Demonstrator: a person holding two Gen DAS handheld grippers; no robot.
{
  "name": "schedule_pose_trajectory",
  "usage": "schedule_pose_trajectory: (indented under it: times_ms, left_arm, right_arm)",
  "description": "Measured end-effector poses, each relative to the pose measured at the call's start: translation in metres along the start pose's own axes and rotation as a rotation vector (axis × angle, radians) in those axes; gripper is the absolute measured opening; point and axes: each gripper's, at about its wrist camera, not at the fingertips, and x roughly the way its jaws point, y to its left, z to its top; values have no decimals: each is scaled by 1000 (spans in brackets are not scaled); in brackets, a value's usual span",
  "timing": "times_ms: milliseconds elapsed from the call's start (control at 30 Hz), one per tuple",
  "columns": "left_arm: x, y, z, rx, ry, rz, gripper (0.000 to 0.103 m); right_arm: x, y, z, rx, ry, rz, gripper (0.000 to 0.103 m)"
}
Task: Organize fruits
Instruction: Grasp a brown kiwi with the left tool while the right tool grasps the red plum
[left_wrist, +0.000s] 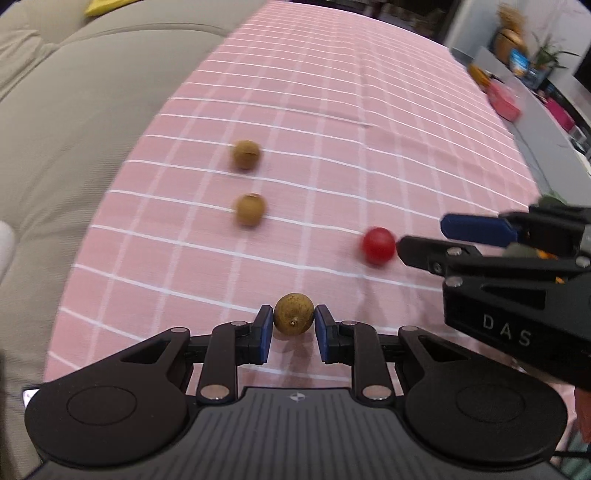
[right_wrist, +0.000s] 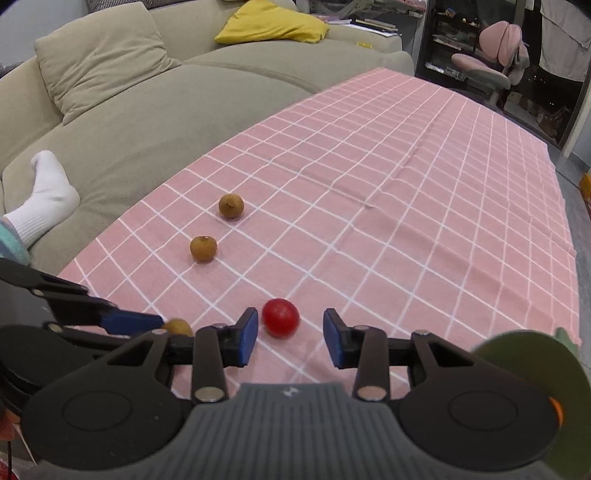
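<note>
Three brown longans and a red cherry tomato lie on a pink checked tablecloth (left_wrist: 332, 110). My left gripper (left_wrist: 294, 323) is shut on one longan (left_wrist: 294, 314), its blue pads (left_wrist: 264, 332) touching both sides; that longan also shows in the right wrist view (right_wrist: 178, 326). Two more longans (left_wrist: 250, 209) (left_wrist: 246, 154) lie further ahead, also in the right wrist view (right_wrist: 203, 248) (right_wrist: 231, 205). My right gripper (right_wrist: 290, 336) is open, its jaws either side of the cherry tomato (right_wrist: 280, 317) without touching it. The tomato (left_wrist: 378, 245) sits at the right gripper's tips (left_wrist: 424, 236) in the left wrist view.
A beige sofa (right_wrist: 129, 110) with a cushion and a yellow pillow (right_wrist: 271, 22) runs along the table's left edge. A foot in a white sock (right_wrist: 46, 199) rests on it. A pink chair (right_wrist: 495, 55) and shelves stand beyond the far end. A green and orange object (right_wrist: 535, 369) sits at my right.
</note>
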Motion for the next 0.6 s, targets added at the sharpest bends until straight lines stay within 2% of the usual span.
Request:
schedule_pose_trajectory:
  times_ms: [200,333,400,600]
  left_arm:
    - [2,16,8,-61,3,11,27]
    - [4,16,9,-66,3,0,27]
    - [4,16,9,-67,3,-7,27]
    - [4,18,8,-72,0,-5,27]
  right_arm:
    - [24,8,4,19,42,-23,35]
    - [35,7,6,38,53,-18,34]
    - [40,7,7,40,63,-25,29]
    - [49,6,7,63,83,-20,29]
